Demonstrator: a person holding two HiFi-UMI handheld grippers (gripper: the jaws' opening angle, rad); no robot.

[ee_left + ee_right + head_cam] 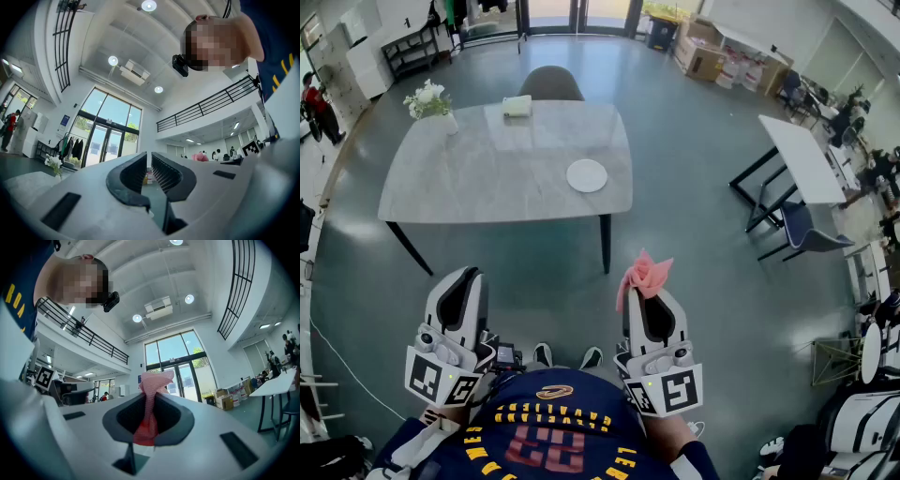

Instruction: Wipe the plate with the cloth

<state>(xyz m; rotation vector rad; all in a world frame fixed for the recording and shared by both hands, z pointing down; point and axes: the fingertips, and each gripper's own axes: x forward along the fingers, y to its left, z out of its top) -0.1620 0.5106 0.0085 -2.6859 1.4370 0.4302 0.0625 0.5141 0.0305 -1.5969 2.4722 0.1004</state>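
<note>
A white plate (587, 175) lies near the right front edge of the grey table (487, 178), well ahead of both grippers. My right gripper (646, 287) is held low in front of my body, shut on a pink cloth (644, 274) that sticks up out of its jaws; in the right gripper view the cloth (151, 401) is pinched between the dark pads and the camera tilts up at the ceiling. My left gripper (465, 281) is level with it on the left, jaws nearly together with nothing between them (149, 165).
A white vase of flowers (430, 101) stands at the table's far left corner and a small pale box (517, 106) at its far edge, with a grey chair (550, 83) behind. A second white table (802, 157) and a chair (811, 232) stand to the right.
</note>
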